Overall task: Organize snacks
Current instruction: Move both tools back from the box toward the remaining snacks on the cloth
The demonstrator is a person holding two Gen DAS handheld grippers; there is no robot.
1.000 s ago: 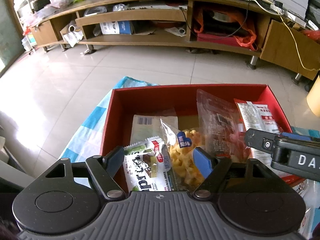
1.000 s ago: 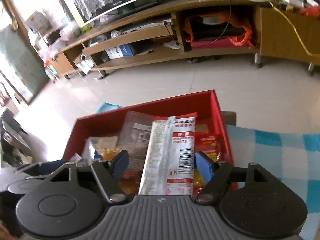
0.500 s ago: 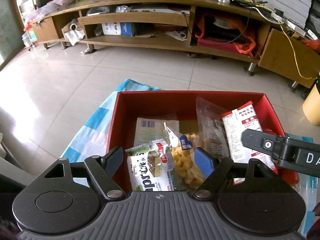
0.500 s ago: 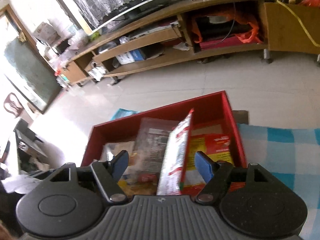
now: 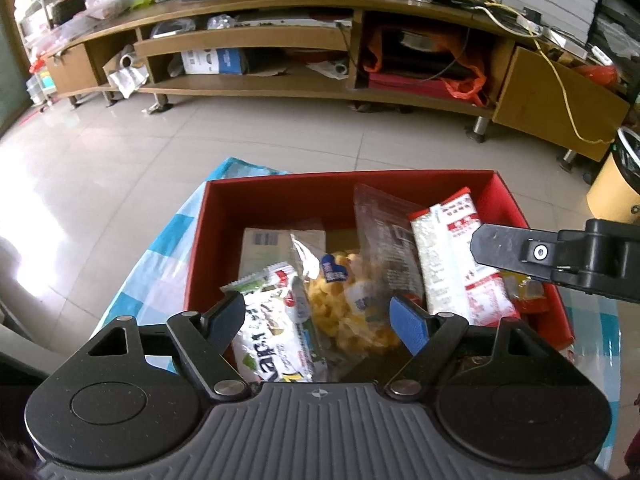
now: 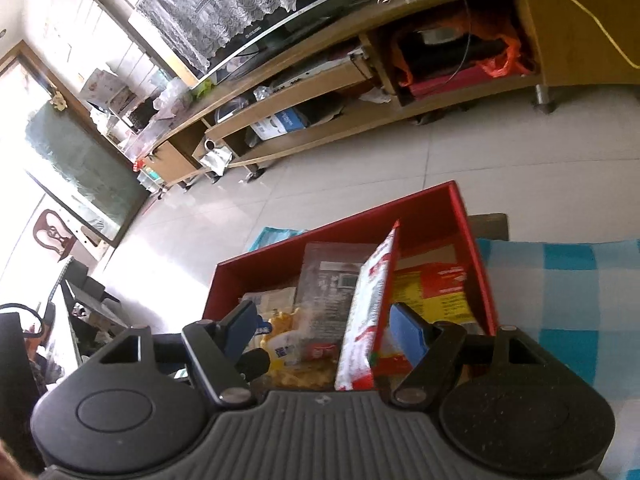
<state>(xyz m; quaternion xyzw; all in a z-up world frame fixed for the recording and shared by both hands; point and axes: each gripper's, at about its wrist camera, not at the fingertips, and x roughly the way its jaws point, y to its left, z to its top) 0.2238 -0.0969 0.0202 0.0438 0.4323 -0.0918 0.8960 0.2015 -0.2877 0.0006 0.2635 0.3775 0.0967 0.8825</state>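
A red box (image 5: pixel 348 188) on a blue checked cloth holds several snack packs. In the left wrist view a green and white pack (image 5: pixel 272 336), a clear bag of yellow puffs (image 5: pixel 344 300), a clear pack (image 5: pixel 384 236) and a red and white pack (image 5: pixel 452 264) stand or lie in it. My left gripper (image 5: pixel 318 322) is open over the box's near edge, empty. My right gripper (image 6: pixel 328 330) is open at the box's near right side; the red and white pack (image 6: pixel 372 308) stands on edge between its fingers, loose. The right gripper's finger (image 5: pixel 516 250) shows in the left wrist view.
A yellow and red pack (image 6: pixel 436 292) lies at the box's right side. The blue checked cloth (image 6: pixel 568 280) runs right of the box. Tiled floor (image 5: pixel 200 148) and a long wooden TV stand (image 5: pixel 280 40) lie beyond. A yellow bin (image 5: pixel 616 184) stands at far right.
The red and white pack has turned from flat-on to edge-on in the right wrist view and now stands in the box. Both grippers have drawn back and up a little.
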